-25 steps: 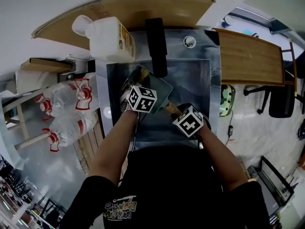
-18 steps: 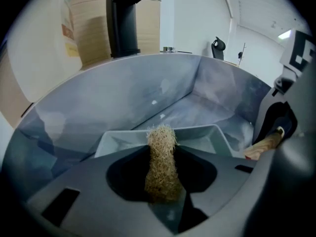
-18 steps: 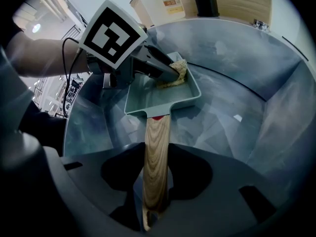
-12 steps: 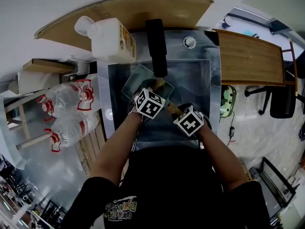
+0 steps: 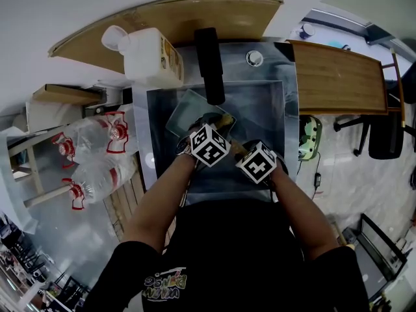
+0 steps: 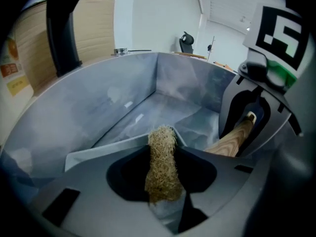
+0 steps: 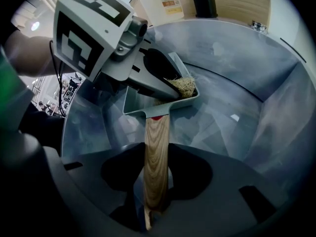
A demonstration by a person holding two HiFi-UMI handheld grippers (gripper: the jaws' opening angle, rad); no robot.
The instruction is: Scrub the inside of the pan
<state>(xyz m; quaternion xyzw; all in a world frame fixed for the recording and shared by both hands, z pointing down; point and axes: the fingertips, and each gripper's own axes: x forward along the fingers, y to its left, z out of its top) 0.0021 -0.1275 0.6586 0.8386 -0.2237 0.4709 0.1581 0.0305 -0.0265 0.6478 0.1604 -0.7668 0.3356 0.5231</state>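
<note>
A square grey-green pan lies in the steel sink; its wooden handle points toward me. My right gripper is shut on that handle and holds the pan just above the sink floor. My left gripper is shut on a straw-coloured scrubber. The scrubber's tip rests inside the pan at its far right corner. In the left gripper view the pan's rim runs just ahead of the jaws, with the right gripper close by on the right.
A black faucet reaches over the sink's back edge. A white jug stands at the back left, a wooden board lies to the right, and large water bottles lie on the floor to the left.
My left gripper with the scrubber has slid right and toward me across the pan. The pan has tipped flatter. The right gripper has barely moved.
</note>
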